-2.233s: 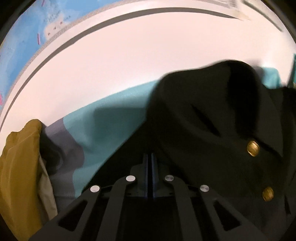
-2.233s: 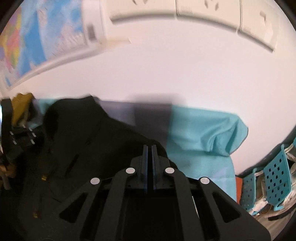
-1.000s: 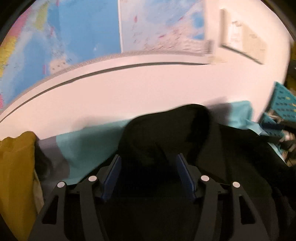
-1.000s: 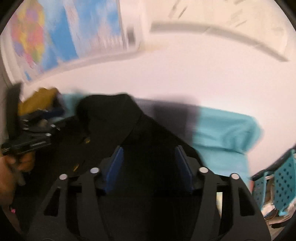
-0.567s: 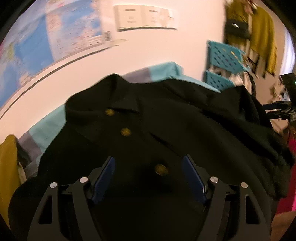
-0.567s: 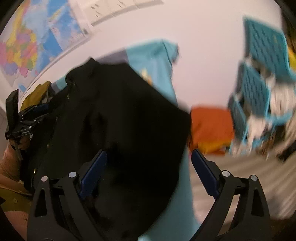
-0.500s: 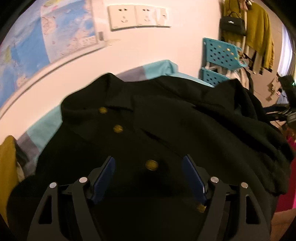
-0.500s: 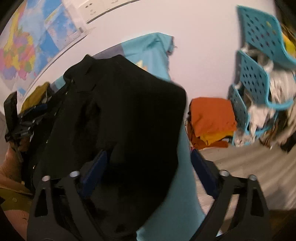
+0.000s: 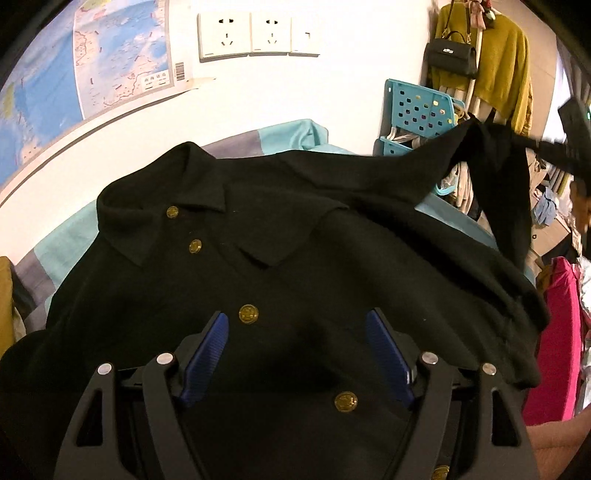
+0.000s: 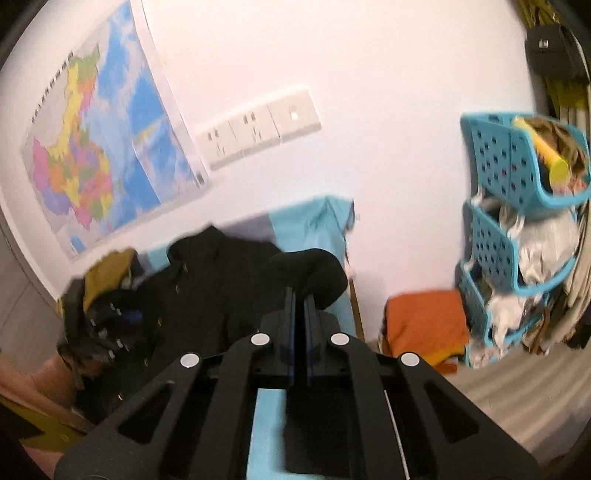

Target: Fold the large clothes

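A black polo shirt [image 9: 295,240] with gold buttons [image 9: 248,314] lies front up on a teal cloth [image 9: 288,136]. My left gripper [image 9: 295,317] hovers over the shirt's button placket. It is open, with blue pads [image 9: 207,354] wide apart and clear of the fabric. My right gripper [image 10: 299,291] is shut on the end of a black sleeve [image 10: 314,269]. In the left wrist view that sleeve [image 9: 491,177] is lifted and stretched out to the right, up to the blurred right gripper [image 9: 561,147]. The shirt body [image 10: 207,280] shows at lower left in the right wrist view.
A teal basket rack [image 10: 517,206] full of clothes stands right of the bed. An orange cloth pile [image 10: 424,325] lies on the floor. A mustard garment [image 10: 110,269] sits at the far left. Pink fabric [image 9: 561,332] lies at the right edge. Wall sockets [image 9: 255,33] and a map [image 10: 103,158] hang behind.
Both grippers let go of the collar and opened. The left drew back over the shirt front. The right swung to the right, shut on the sleeve end and lifted it.
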A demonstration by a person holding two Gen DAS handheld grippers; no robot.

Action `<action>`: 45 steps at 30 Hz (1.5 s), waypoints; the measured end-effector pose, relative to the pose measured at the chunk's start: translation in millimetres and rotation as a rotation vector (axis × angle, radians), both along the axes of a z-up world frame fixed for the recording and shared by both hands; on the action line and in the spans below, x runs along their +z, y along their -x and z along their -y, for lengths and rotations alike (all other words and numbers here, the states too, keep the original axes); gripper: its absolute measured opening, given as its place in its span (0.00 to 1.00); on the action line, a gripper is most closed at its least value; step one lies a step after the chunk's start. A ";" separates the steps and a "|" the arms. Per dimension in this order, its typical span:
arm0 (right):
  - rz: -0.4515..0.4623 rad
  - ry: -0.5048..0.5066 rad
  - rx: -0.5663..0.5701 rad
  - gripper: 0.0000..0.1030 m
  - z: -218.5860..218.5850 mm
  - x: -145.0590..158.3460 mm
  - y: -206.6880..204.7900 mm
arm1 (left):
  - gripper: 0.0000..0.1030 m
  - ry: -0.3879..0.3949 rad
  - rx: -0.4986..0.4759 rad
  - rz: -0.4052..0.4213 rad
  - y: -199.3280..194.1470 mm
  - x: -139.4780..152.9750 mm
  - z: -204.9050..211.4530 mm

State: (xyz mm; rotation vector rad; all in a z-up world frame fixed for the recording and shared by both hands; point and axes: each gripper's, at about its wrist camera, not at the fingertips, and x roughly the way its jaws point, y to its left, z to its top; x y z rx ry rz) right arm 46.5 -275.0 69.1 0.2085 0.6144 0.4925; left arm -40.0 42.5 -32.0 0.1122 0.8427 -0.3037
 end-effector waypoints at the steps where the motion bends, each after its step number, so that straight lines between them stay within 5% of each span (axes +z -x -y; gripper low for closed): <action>1: 0.008 0.011 0.009 0.04 -3.2 4.0 -2.5 | 0.73 0.004 -0.007 -0.006 0.1 -1.2 1.8; 7: -0.006 0.026 0.070 0.04 -21.9 5.3 -17.4 | 0.73 -0.006 -0.020 -0.029 1.2 -8.7 10.5; 11: 0.035 0.087 0.163 0.04 -57.5 40.9 -21.8 | 0.73 0.029 -0.015 -0.025 2.6 -4.2 5.5; 16: 0.068 0.193 0.403 0.04 -150.6 76.0 -22.9 | 0.73 0.108 -0.005 -0.003 12.5 5.1 -10.8; 20: 0.001 0.257 0.576 0.05 -241.7 54.9 -35.6 | 0.73 0.134 -0.005 0.008 24.6 7.0 -22.5; 21: -0.028 0.267 0.599 0.09 -261.8 42.5 -41.1 | 0.73 0.137 -0.003 0.009 27.4 7.7 -24.4; 24: -0.110 0.274 0.591 0.59 -291.6 12.3 -55.5 | 0.74 0.132 0.011 0.008 34.0 6.2 -33.0; 25: -0.120 0.229 0.568 0.67 -288.7 6.3 -58.8 | 0.74 0.133 0.016 0.006 35.4 5.7 -35.9; 28: -0.123 0.148 0.557 0.71 -264.5 -5.5 -52.0 | 0.75 0.140 0.028 0.002 41.0 3.3 -44.5; 34: -0.162 0.287 0.439 0.87 -217.6 -60.6 -18.9 | 0.75 0.173 0.044 -0.009 36.2 0.7 -59.3; 36: -0.236 0.279 0.442 0.86 -207.8 -85.9 -13.8 | 0.75 0.179 0.045 -0.016 34.0 -1.1 -59.6; 38: -0.262 0.290 0.437 0.56 -204.6 -100.1 -10.9 | 0.75 0.184 0.043 -0.021 33.1 -2.1 -58.4; 39: -0.266 0.278 0.439 0.27 -201.7 -99.4 -9.3 | 0.75 0.182 0.043 -0.022 33.5 -1.5 -57.3; 40: -0.261 0.260 0.440 0.08 -199.2 -94.9 -7.1 | 0.75 0.183 0.042 -0.019 35.0 -0.8 -57.6; 45: -0.016 0.081 0.475 0.06 -184.1 4.3 17.2 | 0.75 0.184 0.037 0.027 49.4 10.6 -65.8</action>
